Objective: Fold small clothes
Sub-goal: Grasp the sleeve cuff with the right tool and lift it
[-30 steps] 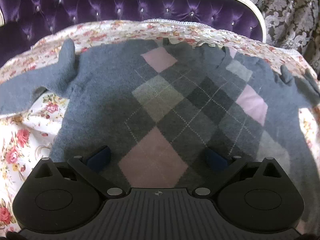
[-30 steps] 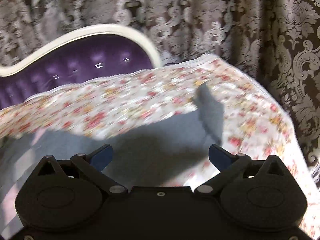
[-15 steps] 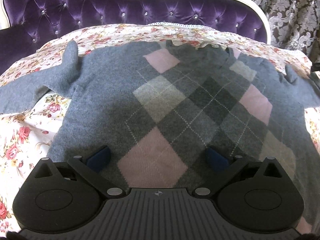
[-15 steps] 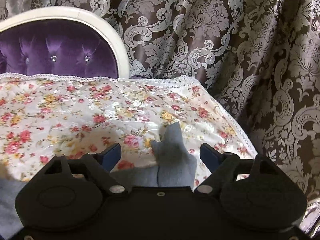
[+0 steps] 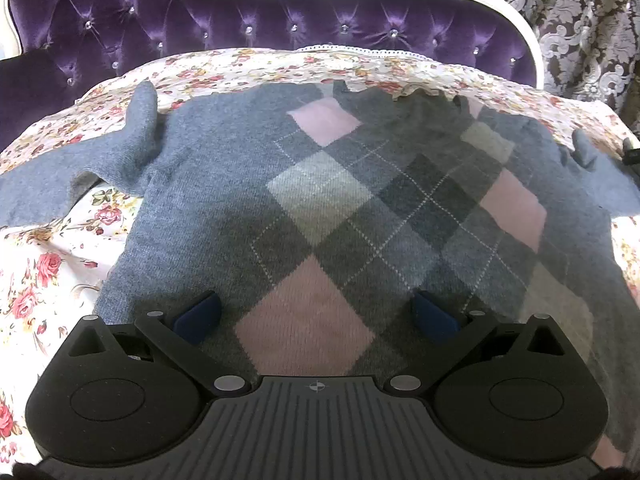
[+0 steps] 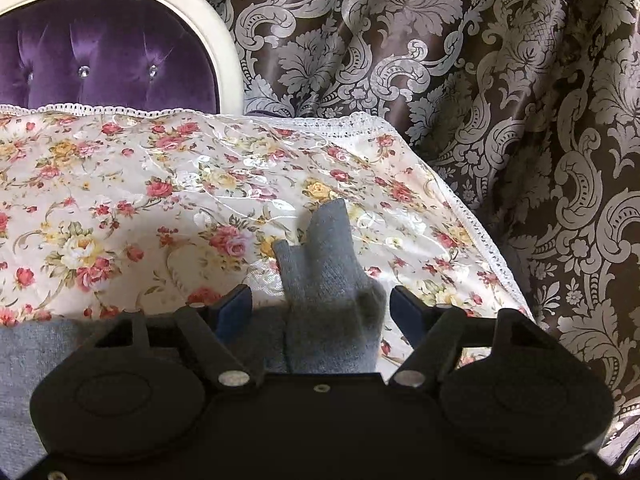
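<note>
Across the floral cloth (image 5: 52, 264) lies the grey argyle sweater (image 5: 320, 216), spread flat, its body running from near me toward the far purple headboard (image 5: 240, 24), with the collar at the far end. Its sleeves reach out left and right. I have my left gripper (image 5: 316, 316) hovering over the near hem, fingers spread wide, grasping nothing. My right gripper (image 6: 320, 308) is closing around the right sleeve's cuff (image 6: 328, 272), which points away toward the patterned curtain (image 6: 500, 100); the pads do not press it.
</note>
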`<state>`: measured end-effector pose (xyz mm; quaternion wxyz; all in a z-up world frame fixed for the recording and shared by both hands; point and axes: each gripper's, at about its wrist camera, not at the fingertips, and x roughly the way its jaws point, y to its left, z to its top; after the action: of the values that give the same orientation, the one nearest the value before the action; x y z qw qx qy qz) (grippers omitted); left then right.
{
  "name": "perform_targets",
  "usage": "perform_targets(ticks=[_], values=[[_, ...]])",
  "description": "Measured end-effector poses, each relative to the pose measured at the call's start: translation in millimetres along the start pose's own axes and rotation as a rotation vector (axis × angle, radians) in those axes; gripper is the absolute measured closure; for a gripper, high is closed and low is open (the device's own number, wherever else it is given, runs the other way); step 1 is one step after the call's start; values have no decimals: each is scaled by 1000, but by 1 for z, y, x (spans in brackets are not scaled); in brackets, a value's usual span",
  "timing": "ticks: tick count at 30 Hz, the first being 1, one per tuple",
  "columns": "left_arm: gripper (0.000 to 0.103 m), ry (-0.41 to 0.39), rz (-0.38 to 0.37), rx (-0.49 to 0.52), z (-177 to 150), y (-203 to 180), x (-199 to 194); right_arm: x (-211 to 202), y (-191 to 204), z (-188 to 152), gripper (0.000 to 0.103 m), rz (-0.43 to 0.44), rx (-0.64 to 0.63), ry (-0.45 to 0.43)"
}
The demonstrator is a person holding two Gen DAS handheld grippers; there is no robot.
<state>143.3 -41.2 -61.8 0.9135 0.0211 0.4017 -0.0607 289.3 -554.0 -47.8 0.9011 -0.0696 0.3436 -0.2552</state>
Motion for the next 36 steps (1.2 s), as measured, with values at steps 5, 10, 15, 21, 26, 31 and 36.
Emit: perform_targets(ticks=[5,10,15,21,26,31,36], values=[[0,0,1,0,0,0,0,3,-9,3,85,39,18,27],[0,0,1,0,0,0,0,-8,-37,1,88,60,125,0],[0,0,1,0,0,0,0,-22,-74,-3,89,105,250,-3],[0,-8,-3,-3,-1,1,0,-47,-119,-18,89,233,425,-4],[0,-12,-1,-6,-2,1,-2,-70,-140,-28,89,301,477,-25],[0,-14,-5,-8,-2,1,-2,-84,-146,-32,89,312,485,-40],[0,-19,-10,-12,-3,2,-3,-104,-133,-14,89,347,466,-80]])
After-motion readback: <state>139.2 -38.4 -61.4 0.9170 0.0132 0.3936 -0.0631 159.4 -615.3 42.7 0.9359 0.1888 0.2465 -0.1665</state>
